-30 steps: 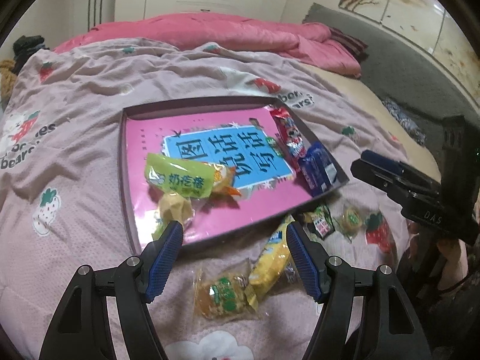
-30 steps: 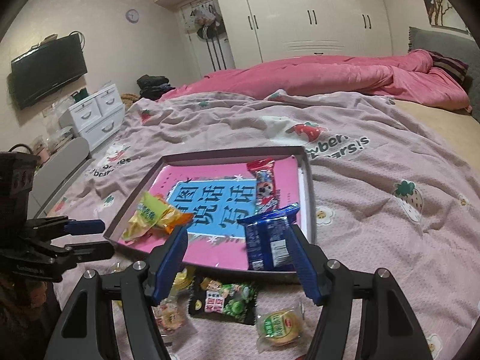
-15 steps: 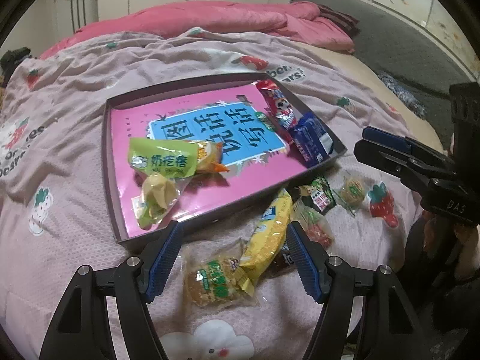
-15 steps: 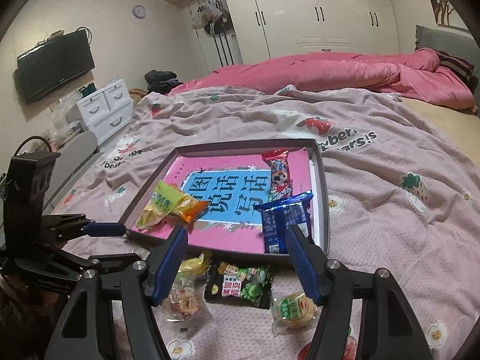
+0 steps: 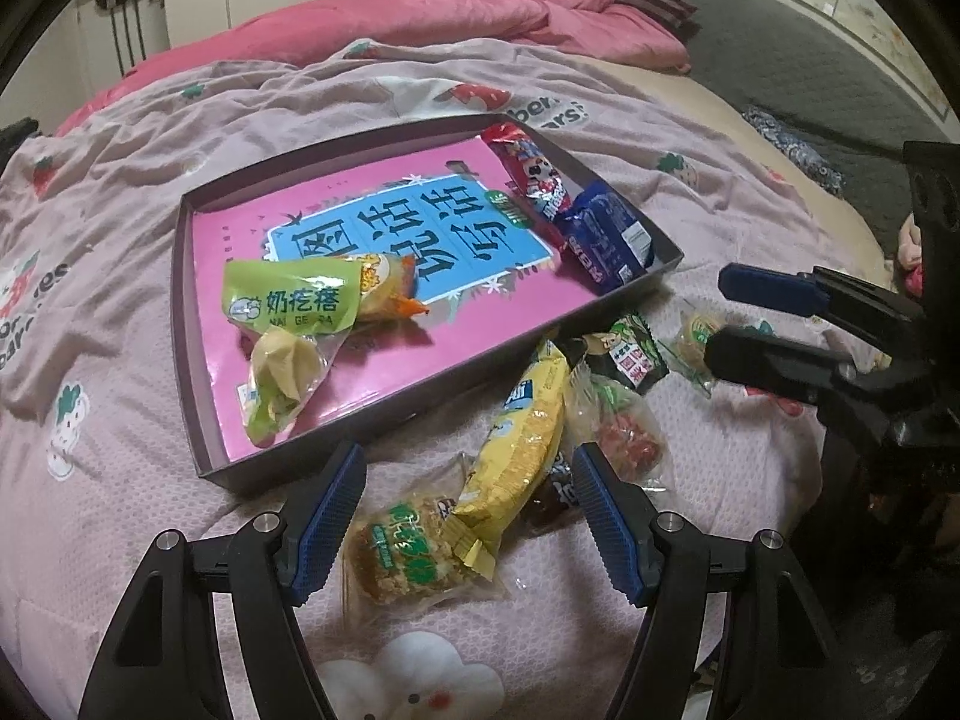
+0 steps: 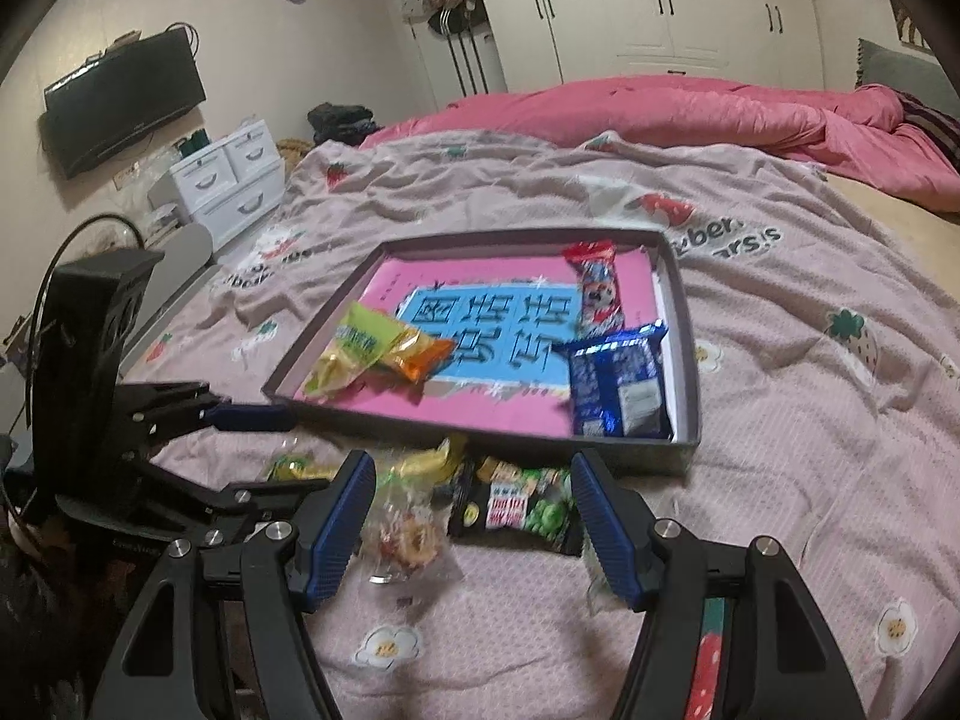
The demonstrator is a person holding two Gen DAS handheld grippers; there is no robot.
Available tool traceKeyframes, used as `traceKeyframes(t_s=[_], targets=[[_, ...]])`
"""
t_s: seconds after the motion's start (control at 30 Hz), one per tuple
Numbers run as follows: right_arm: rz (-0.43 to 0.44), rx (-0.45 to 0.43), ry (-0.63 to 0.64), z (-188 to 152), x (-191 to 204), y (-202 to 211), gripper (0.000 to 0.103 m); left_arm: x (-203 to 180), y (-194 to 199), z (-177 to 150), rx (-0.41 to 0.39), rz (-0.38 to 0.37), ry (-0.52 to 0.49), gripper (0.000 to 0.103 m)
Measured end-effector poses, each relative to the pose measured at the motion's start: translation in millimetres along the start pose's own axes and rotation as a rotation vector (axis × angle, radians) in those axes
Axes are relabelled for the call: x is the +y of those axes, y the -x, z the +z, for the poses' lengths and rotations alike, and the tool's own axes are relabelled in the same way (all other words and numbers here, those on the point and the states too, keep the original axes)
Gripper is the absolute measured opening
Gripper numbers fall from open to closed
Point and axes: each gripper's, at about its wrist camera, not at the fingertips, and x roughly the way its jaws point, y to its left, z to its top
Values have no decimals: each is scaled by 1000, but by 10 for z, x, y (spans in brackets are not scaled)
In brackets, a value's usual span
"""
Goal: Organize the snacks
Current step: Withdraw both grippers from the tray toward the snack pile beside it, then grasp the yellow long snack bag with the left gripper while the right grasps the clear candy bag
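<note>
A shallow dark tray (image 5: 180, 324) with a pink printed bottom lies on the bed. In it are a green packet (image 5: 288, 300), a red packet (image 5: 534, 174) and a blue packet (image 5: 606, 240). Loose snacks lie in front of it. My left gripper (image 5: 462, 498) is open above a yellow packet (image 5: 522, 438) and a rice-cracker packet (image 5: 402, 552). My right gripper (image 6: 471, 498) is open over a clear candy packet (image 6: 408, 534) and a black-green packet (image 6: 516, 507). Neither gripper touches a snack. A round pastry (image 5: 696, 342) lies beside the right gripper's fingers (image 5: 768, 291).
The bed has a pale pink strawberry-print cover (image 6: 780, 396), with a bunched pink quilt (image 6: 690, 108) at its far side. White drawers (image 6: 228, 180) and a wall television (image 6: 120, 102) stand to the left, wardrobes (image 6: 660, 6) behind.
Both grippers have drawn back from the tray and dipped toward the loose snacks, which now sit between their fingers. The jaws kept the same width.
</note>
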Motion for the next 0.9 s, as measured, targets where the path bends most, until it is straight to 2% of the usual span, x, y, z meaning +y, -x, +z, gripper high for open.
traceKeyframes(t_s=[0.67, 0.9], targets=[[62, 174, 48, -218, 185, -420, 67, 21, -46, -16, 39, 5, -36, 73], [85, 200, 59, -220, 204, -577, 62, 27, -66, -4, 44, -17, -30, 73]])
